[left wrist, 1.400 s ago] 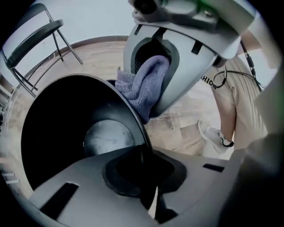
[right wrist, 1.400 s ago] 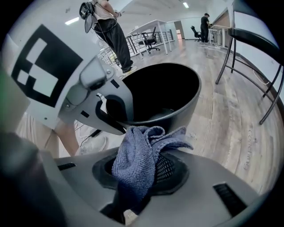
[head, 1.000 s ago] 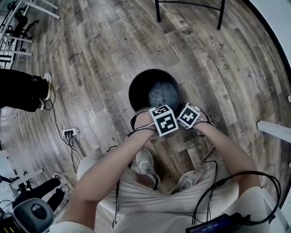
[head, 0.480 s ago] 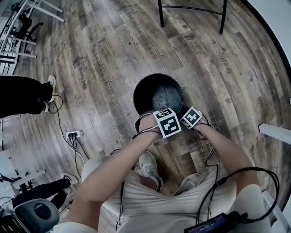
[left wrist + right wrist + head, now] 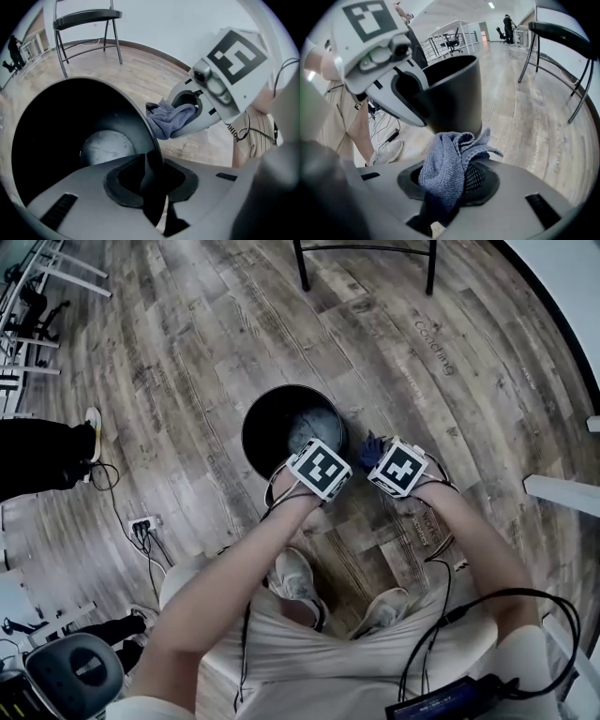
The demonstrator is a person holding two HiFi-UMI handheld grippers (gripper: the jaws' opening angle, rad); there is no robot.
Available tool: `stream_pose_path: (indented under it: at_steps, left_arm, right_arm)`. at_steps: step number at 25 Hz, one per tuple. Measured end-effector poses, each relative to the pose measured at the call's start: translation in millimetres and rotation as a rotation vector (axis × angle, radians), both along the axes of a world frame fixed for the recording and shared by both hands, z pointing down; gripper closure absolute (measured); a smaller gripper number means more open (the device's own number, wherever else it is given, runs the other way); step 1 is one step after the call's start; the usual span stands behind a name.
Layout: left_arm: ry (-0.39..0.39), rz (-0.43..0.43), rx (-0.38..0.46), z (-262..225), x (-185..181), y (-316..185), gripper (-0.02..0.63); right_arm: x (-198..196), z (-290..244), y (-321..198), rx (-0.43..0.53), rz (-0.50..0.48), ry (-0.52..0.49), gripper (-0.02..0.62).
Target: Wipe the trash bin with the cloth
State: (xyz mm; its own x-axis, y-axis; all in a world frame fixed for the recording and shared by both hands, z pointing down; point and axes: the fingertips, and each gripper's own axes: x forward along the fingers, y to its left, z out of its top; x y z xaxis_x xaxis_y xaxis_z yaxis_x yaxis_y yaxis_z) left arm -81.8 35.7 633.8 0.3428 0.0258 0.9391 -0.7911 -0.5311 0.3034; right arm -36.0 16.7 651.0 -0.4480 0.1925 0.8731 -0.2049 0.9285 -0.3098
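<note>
The black round trash bin [image 5: 258, 413] stands on the wood floor in front of me. My left gripper [image 5: 309, 457] straddles its near rim. In the left gripper view the bin wall [image 5: 70, 122] runs slantwise between the jaws [image 5: 150, 176], which have just been opening a little and still touch it. To the right of the rim, my right gripper [image 5: 373, 454] is shut on a blue-grey cloth [image 5: 372, 448]. The cloth [image 5: 445, 168] bunches out of the jaws [image 5: 450, 183], just clear of the bin's outer wall [image 5: 454, 93]. From the left gripper view the cloth [image 5: 166, 119] hangs beside the rim.
A black metal chair [image 5: 366, 249] stands beyond the bin. A power strip with cables [image 5: 142, 518] lies on the floor at the left, near another person's shoe [image 5: 92, 423]. My own shoes [image 5: 295, 573] are just behind the bin. A white edge [image 5: 562, 491] juts in at the right.
My right gripper has risen beside the bin, and the cloth now shows above the rim's right side. The left gripper has rolled and shifted slightly along the near rim.
</note>
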Motion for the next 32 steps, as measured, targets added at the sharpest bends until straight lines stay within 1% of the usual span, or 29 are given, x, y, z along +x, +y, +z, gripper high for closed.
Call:
stream_pose_path:
  at_steps: [2,3,5,7,9,11,12,14,15,16,18,20,22,24,26,28,30,32]
  left_arm:
    - [0.027,0.001,-0.007,-5,2,1,0.515]
    - [0.020,0.030,-0.018,-7,-1,4,0.496]
    - [-0.023,0.126,-0.046,-9,-9,17,0.456]
    - [-0.064,0.214,-0.074,-9,-18,32,0.456]
    - [-0.092,0.251,-0.079,-7,-27,40,0.456]
    - [-0.114,0.282,-0.067,-3,-32,46,0.464]
    - [-0.123,0.310,-0.056,-1,-32,50,0.481]
    - [-0.138,0.372,-0.026,4,-29,54,0.544]
    - [-0.144,0.387,-0.012,6,-27,53,0.572]
    - [-0.149,0.389,-0.003,8,-27,50,0.576]
    - [-0.144,0.366,-0.013,8,-27,46,0.578]
    - [-0.123,0.305,-0.039,7,-25,43,0.578]
    - [-0.086,0.194,-0.055,6,-21,35,0.577]
    - [-0.041,0.072,-0.061,5,-18,23,0.577]
    - [-0.012,-0.001,-0.066,4,-16,12,0.575]
    - [0.012,-0.039,-0.073,3,-13,7,0.568]
    - [0.028,-0.055,-0.076,3,-7,5,0.563]
    - [0.039,-0.055,-0.072,2,-3,5,0.556]
  right_arm:
    - [-2,-19,1,0.012,-0.004,-0.023,0.480]
    - [-4,-26,4,0.015,-0.009,-0.035,0.479]
    - [-14,-40,10,0.024,-0.019,-0.064,0.479]
    - [-26,-54,16,0.025,-0.028,-0.091,0.479]
    - [-36,-66,23,0.006,-0.030,-0.097,0.479]
    - [-42,-67,30,-0.018,-0.026,-0.090,0.479]
    - [-44,-64,33,-0.025,-0.022,-0.083,0.479]
    - [-47,-55,33,-0.014,-0.013,-0.075,0.479]
    - [-49,-52,29,0.003,-0.006,-0.076,0.479]
    - [-52,-48,24,0.019,0.000,-0.075,0.479]
    - [-54,-37,23,0.031,0.011,-0.068,0.479]
    - [-55,-21,27,0.021,0.024,-0.061,0.480]
    - [-56,-3,25,0.002,0.047,-0.066,0.479]
    - [-59,16,17,0.002,0.062,-0.076,0.479]
    - [-61,40,11,-0.010,0.071,-0.093,0.479]
    - [-59,68,15,-0.073,0.109,-0.103,0.479]
    - [-54,96,29,-0.137,0.130,-0.093,0.480]
    - [-49,115,44,-0.142,0.090,-0.064,0.480]
